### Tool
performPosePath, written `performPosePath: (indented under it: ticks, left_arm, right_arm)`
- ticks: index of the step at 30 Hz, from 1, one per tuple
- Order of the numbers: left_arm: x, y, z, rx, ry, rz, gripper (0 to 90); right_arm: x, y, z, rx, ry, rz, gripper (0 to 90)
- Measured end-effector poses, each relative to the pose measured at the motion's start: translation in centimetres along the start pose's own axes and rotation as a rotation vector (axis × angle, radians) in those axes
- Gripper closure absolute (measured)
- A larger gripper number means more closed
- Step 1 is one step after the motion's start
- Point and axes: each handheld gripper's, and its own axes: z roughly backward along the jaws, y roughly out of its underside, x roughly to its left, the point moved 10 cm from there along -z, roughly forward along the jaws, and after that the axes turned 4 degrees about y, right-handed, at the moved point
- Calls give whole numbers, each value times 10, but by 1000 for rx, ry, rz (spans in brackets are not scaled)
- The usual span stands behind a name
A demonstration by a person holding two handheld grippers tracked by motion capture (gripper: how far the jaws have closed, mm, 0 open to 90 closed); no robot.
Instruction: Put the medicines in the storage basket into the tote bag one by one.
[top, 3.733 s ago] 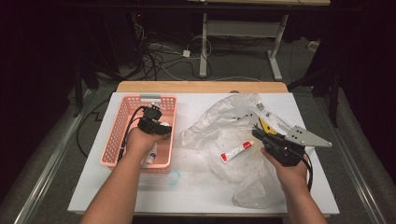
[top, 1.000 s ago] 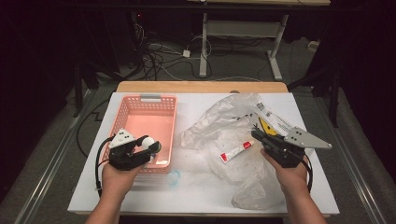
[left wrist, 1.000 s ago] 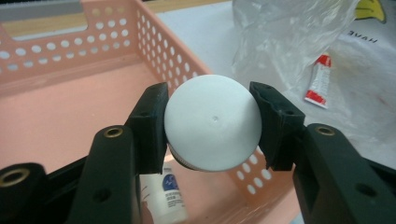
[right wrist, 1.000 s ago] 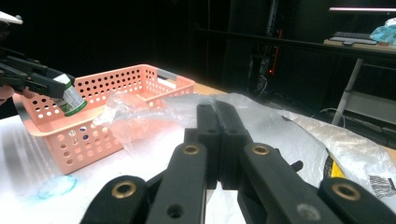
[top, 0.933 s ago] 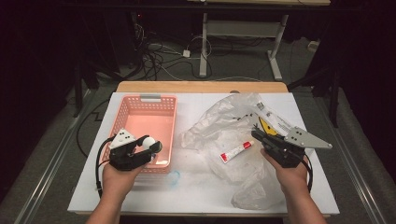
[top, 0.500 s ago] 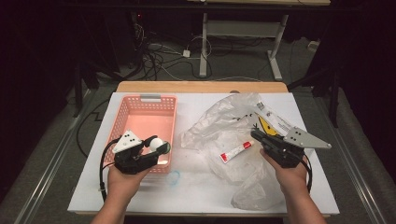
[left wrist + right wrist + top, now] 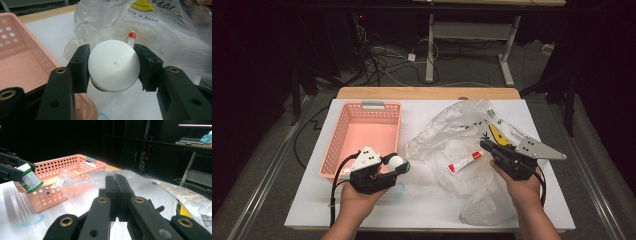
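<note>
My left gripper (image 7: pixel 401 166) is shut on a small white bottle (image 7: pixel 395 161) with a green cap, held tilted just off the front right corner of the pink basket (image 7: pixel 343 145). In the left gripper view the bottle's round white end (image 7: pixel 113 65) sits squeezed between both pads (image 7: pixel 80 65). The right gripper view shows the bottle (image 7: pixel 30 180) and its label at far left. My right gripper (image 7: pixel 485 145) hovers shut over the crumpled clear plastic bag (image 7: pixel 447 135), jaws pressed together (image 7: pixel 116 181). A red-and-white tube (image 7: pixel 464 162) lies inside the bag.
The pink basket (image 7: pixel 62 167) looks empty. A faint blue ring mark (image 7: pixel 32 219) is on the white tabletop in front of it. A yellow-printed part of the bag (image 7: pixel 494 132) lies by my right gripper. Cables and desk legs lie on the floor beyond the table.
My left gripper came out of the basket with the bottle, went to its front, then slid right to the front right corner. The right gripper has barely moved.
</note>
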Motion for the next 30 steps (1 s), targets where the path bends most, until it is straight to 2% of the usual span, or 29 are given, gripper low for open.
performPosePath:
  ticks: [9, 19, 26, 30]
  left_arm:
    - [-11, 5, -11, 20, 14, -25, 486]
    - [-24, 12, -28, 58, 51, -46, 486]
    - [-33, 9, -40, 67, 67, -62, 486]
    - [-36, 1, -49, 57, 70, -73, 486]
  right_arm:
    - [0, -1, 0, -3, 1, 6, 900]
    - [1, 0, 0, -2, 1, 1, 900]
    - [3, 3, -3, 9, -3, 11, 900]
    - [2, 2, -2, 5, -2, 5, 900]
